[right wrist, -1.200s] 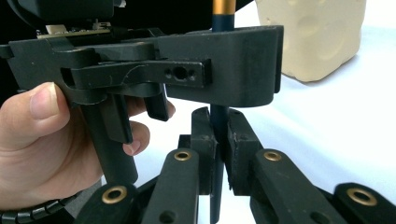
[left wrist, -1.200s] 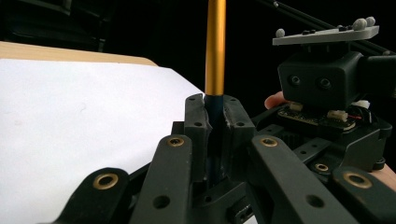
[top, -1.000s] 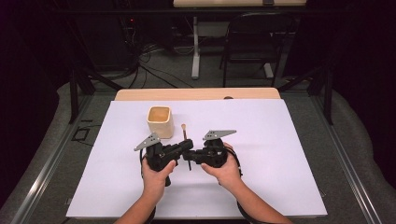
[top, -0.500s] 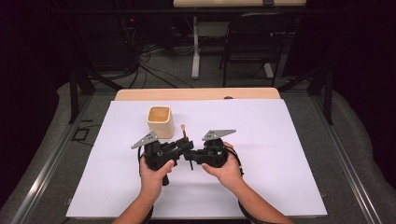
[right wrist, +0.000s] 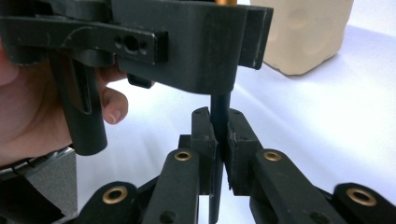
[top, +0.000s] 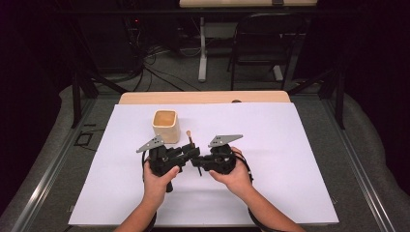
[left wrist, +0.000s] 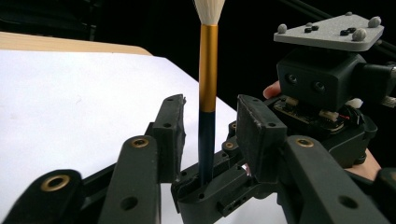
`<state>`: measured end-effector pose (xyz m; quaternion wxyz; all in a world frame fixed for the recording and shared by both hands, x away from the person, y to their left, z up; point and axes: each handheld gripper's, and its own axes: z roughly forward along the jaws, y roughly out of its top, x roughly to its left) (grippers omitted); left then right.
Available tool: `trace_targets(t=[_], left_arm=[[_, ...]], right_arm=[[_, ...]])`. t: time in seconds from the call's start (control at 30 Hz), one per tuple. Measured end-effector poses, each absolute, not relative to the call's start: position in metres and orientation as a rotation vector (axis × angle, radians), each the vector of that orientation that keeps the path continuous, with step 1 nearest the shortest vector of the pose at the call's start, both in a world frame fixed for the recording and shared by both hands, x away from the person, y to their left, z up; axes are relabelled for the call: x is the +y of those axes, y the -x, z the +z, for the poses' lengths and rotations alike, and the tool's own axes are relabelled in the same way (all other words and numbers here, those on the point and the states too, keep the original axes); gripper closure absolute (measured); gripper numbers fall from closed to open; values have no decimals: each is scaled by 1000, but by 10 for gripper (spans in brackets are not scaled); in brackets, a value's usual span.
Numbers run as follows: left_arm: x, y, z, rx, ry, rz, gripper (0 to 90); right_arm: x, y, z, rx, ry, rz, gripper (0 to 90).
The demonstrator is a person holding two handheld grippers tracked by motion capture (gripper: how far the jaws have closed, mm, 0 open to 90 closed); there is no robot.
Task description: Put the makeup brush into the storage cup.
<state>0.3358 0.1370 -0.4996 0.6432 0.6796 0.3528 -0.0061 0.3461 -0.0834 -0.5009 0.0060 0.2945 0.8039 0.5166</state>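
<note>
White-covered table (top: 290, 159): brush (left wrist: 208, 88) upright near cup (top: 166, 125), R gripper (right wrist: 219, 140) clamped on handle, L gripper (left wrist: 210, 135) jaws wide around it; risk: R releases early, brush topples.

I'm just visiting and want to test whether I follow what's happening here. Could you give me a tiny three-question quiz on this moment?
1. True or false: the brush stands upright with its bristles at the top.
2. Which gripper is clamped on the brush's dark handle? A) the left gripper B) the right gripper C) neither
3. Fill in: the beige cup stands on the white ____.

Key
1. True.
2. B; in the left gripper view the left gripper's jaws stand apart on either side of the brush.
3. Sheet covering the table.
</note>
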Motion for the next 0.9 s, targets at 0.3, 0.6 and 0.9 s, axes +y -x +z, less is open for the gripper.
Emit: trace_targets(t=[0.3,0.6,0.9], left_arm=[[142,-336,-497,813,-1556,-4,675],[145,-336,-496,820,-1553,-5,702],[147,-336,-495,833,-1561,-1,728]], right_arm=[[-82,-345,-501,2542,-882,1574,836],[-78,-343,-504,2570,-863,1553,836],[-76,-342,-505,2579,-848,1547,836]])
